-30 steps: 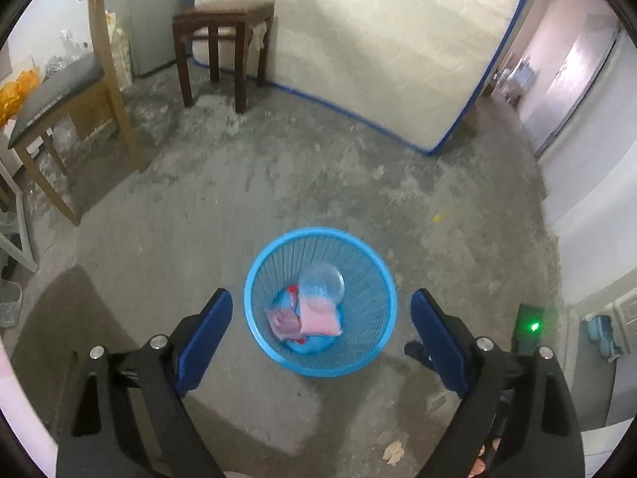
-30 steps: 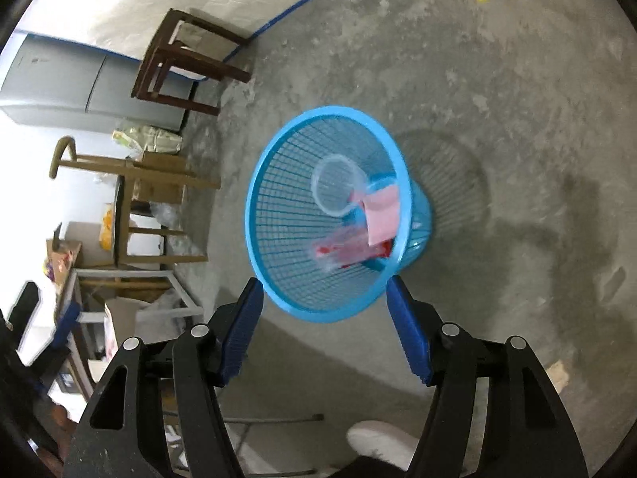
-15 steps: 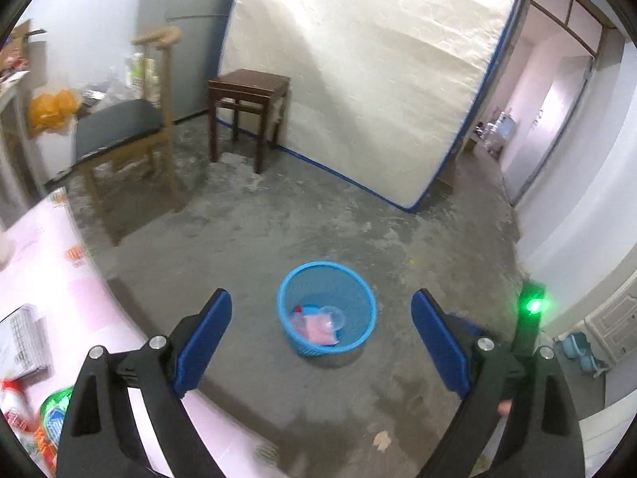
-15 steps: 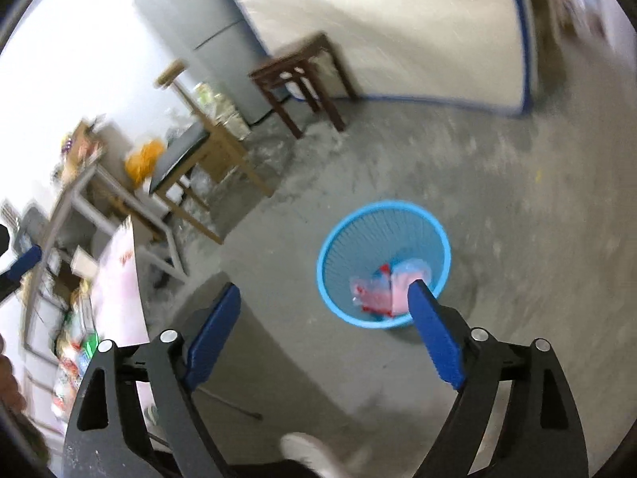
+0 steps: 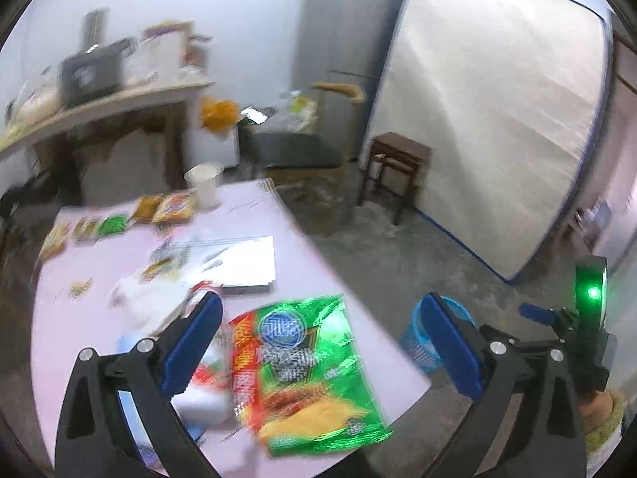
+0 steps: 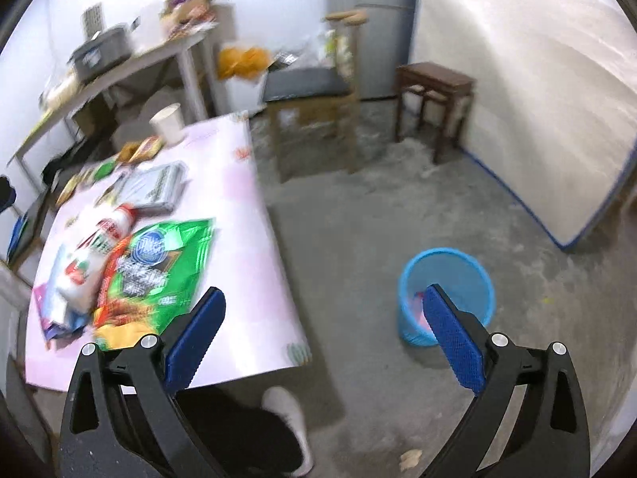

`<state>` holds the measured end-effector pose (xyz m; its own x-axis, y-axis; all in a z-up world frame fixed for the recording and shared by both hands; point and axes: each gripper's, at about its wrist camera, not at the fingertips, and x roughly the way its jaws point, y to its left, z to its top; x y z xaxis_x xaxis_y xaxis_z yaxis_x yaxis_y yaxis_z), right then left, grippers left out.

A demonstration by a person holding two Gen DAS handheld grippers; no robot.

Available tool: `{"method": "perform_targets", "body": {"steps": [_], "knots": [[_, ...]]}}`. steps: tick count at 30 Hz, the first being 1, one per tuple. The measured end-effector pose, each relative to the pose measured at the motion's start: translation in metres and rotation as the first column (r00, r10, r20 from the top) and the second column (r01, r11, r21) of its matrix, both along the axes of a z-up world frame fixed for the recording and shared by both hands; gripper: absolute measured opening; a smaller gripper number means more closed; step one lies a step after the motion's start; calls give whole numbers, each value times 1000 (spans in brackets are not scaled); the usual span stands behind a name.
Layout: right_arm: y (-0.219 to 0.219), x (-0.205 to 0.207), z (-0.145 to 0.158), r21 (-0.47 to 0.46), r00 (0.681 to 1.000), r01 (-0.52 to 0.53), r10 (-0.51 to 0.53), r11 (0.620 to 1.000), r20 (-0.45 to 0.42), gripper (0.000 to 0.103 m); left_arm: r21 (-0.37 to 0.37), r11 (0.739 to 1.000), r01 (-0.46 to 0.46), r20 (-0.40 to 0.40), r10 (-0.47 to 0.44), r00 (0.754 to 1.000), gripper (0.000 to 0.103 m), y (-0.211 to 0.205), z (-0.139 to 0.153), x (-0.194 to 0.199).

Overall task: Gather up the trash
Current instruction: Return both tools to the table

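Opening, both empty: left claw [image 5: 318, 342] over green snack bag [image 5: 310, 374] | right claw [image 6: 322, 338], blue bin [image 6: 446, 275] probably beyond

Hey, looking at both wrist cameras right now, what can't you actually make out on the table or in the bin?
- Print on the green snack bag: motion blur, both views.
- Small packets at the table's far end: blurred and small.
- Contents of the blue basket: right gripper's finger covers them; in the left wrist view the left gripper's finger hides most of the basket.
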<state>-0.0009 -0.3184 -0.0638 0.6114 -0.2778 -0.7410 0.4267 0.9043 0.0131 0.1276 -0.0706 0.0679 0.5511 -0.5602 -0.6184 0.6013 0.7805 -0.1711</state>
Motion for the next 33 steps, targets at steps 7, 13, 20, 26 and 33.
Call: {"method": "perform_targets", "body": {"steps": [7, 13, 20, 26, 33], "knots": [[81, 41, 29, -114, 986, -163, 167, 980, 23, 95, -76, 991, -112, -118, 103, 988, 98, 101, -18, 14], [122, 63, 49, -102, 956, -263, 274, 959, 108, 95, -167, 968, -187, -123, 168, 978, 98, 155, -27, 18], [144, 81, 29, 147, 935, -319, 286, 936, 212, 95, -272, 952, -138, -34, 134, 990, 98, 194, -36, 17], [143, 83, 21, 250, 950, -250, 186, 936, 253, 95, -258, 957, -133, 9, 141, 990, 98, 201, -45, 20], [126, 98, 17, 289, 972, -190, 139, 938, 190, 95, -207, 969, -135, 16, 142, 990, 98, 197, -52, 32]]}}
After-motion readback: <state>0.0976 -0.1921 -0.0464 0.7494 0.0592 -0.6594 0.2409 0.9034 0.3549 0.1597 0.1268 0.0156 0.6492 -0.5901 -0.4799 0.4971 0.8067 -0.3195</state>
